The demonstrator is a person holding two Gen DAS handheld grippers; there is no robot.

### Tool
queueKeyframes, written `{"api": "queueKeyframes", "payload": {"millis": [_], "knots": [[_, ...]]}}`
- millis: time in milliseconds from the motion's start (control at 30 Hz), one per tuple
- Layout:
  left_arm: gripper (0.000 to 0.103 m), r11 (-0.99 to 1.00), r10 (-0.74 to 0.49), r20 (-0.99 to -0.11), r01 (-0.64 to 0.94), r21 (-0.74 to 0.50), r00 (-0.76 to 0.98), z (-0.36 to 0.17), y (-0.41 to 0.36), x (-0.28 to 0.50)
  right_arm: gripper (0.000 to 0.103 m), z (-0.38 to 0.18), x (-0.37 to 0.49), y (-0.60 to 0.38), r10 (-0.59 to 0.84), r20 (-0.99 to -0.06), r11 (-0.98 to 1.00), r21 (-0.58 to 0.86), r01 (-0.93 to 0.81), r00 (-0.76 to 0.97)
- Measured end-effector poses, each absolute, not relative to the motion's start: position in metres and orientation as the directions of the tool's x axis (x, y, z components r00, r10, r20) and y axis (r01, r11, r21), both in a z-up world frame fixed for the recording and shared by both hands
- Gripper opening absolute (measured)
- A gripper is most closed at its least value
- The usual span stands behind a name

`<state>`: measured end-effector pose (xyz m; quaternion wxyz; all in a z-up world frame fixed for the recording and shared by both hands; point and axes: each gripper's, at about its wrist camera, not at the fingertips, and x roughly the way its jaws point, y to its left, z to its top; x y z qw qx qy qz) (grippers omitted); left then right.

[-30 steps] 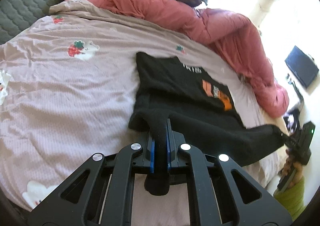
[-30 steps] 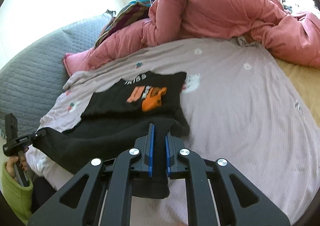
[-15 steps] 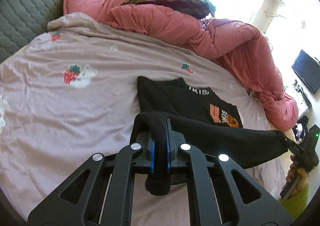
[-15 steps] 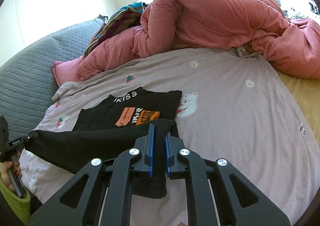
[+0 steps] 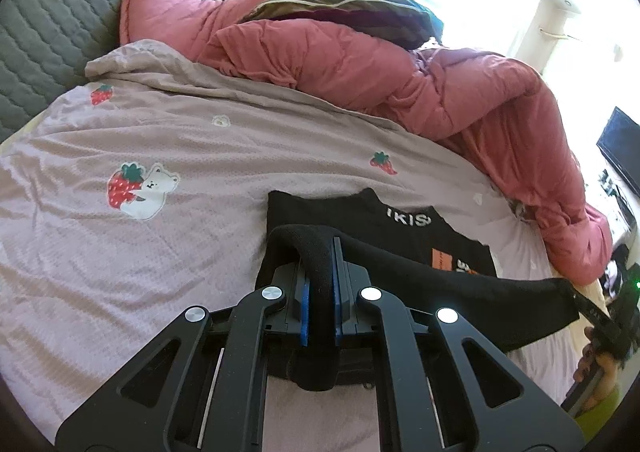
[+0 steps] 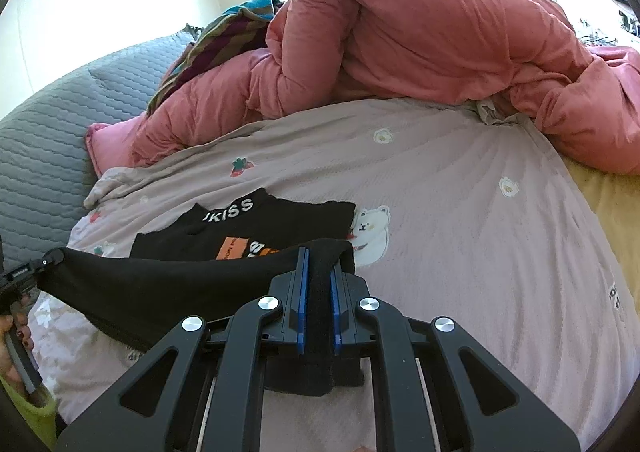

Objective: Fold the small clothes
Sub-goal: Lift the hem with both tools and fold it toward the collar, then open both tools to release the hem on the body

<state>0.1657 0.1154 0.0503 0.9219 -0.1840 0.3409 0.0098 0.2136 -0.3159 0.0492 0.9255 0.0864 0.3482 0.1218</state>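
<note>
A small black shirt (image 5: 400, 236) with white lettering and an orange print lies on the mauve bedsheet (image 5: 160, 252). Its near hem is lifted and stretched between both grippers, held over the print. My left gripper (image 5: 319, 252) is shut on the hem's left corner. My right gripper (image 6: 318, 264) is shut on the hem's right corner. The shirt also shows in the right wrist view (image 6: 256, 223). Each gripper shows at the edge of the other's view: the right gripper (image 5: 596, 316) and the left gripper (image 6: 24, 276).
A pink duvet (image 5: 400, 79) is heaped along the far side of the bed, also in the right wrist view (image 6: 400, 35). A striped cloth (image 5: 352, 11) lies on it. A grey quilted headboard (image 5: 52, 11) stands at the left. A dark screen (image 5: 620, 147) is at the right.
Both grippers have carried the lifted hem forward over the shirt toward its collar. The hem now covers more of the orange print.
</note>
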Motion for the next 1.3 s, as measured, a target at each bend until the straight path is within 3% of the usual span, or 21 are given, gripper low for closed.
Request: {"api": "queueKeyframes", "payload": {"millis": [133,467,567,600,633,900,1300], "knots": [[0.003,0.952,-0.041,-0.635,-0.164,-0.26,0.771,0.048,0.107,0.184,0.008,0.044,0.23,-0.312,0.266,-0.634,0.961,0.23,-0.151,0.726],[0.004,0.943,-0.006,-0.692,-0.227,-0.244,0.722,-0.007,0.115,0.213,0.009,0.008,0.261,-0.298,0.187,-0.697,0.982,0.143,-0.122,0.692],[0.011,0.948,0.005,-0.695,-0.225,-0.226,0.719,-0.011,0.116,0.214,0.02,-0.004,0.265,-0.297,0.152,-0.718,0.988,0.117,-0.098,0.679],[0.013,0.949,0.011,-0.692,-0.225,-0.22,0.722,-0.01,0.117,0.213,0.035,-0.006,0.264,-0.297,0.131,-0.72,0.991,0.104,-0.08,0.682],[0.016,0.949,0.012,-0.688,-0.226,-0.221,0.725,-0.009,0.118,0.213,0.043,-0.007,0.263,-0.298,0.124,-0.716,0.992,0.105,-0.07,0.687],[0.032,0.959,0.017,-0.647,-0.196,-0.206,0.762,0.006,0.115,0.196,0.043,0.011,0.238,-0.297,0.087,-0.663,0.996,0.065,-0.058,0.743],[0.048,0.982,-0.043,-0.635,-0.083,-0.167,0.771,0.022,0.08,0.176,0.043,0.016,0.195,-0.232,0.241,-0.682,0.958,0.053,-0.282,0.69]]}}
